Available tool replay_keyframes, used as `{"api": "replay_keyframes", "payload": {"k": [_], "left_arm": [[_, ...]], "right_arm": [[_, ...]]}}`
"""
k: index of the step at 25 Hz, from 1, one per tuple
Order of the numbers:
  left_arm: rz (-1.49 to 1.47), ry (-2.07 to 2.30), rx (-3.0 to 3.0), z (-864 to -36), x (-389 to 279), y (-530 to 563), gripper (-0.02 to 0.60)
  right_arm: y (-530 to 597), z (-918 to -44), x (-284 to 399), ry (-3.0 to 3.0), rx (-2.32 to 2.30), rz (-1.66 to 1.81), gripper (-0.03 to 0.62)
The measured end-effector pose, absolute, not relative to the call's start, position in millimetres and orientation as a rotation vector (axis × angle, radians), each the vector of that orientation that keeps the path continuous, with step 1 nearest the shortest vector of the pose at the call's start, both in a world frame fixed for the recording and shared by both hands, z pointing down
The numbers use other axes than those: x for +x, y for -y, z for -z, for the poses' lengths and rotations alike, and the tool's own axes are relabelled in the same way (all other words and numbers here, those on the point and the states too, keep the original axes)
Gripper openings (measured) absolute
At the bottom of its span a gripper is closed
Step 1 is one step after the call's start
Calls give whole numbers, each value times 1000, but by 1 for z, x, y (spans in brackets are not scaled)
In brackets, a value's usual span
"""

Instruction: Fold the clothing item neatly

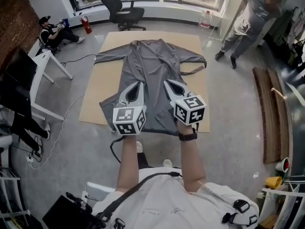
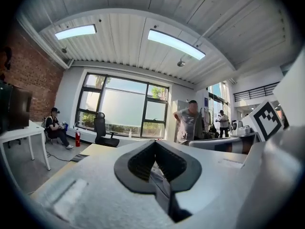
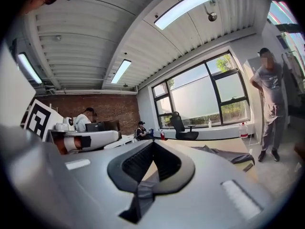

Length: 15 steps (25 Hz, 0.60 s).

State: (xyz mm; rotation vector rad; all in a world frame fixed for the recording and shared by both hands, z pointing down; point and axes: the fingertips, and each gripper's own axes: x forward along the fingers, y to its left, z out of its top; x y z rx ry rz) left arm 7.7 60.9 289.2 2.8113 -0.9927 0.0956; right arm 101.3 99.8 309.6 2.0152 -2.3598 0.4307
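Black office chair point(image 1: 120, 9), seated person point(image 1: 51, 32) near red fire extinguisher point(image 1: 86, 25), standing person point(image 1: 245, 23), wooden planks point(image 1: 270, 113), white table point(image 1: 44, 61).

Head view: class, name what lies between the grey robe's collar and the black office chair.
In the head view, only a bare strip of tan cardboard sheet, then grey floor, separates the grey robe from the black office chair.
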Motion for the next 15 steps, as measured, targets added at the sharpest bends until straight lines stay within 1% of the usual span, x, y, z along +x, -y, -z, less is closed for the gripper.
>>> {"api": "replay_keyframes", "payload": {"k": [4, 8, 10, 15], "left_arm": [[-68, 917, 2881, -273, 6, -1, 5], [26, 894, 2860, -256, -19, 62, 5], [28, 880, 2853, -258, -29, 83, 5], [-6, 866, 2823, -285, -39, 121, 5]], "right_arm": [[-35, -292, 96, 2330, 2060, -376, 5], [13, -262, 67, 2336, 2088, -214, 5], [25, -262, 63, 2282, 2130, -152, 5], [47, -299, 71, 2176, 2141, -284, 5]]}}
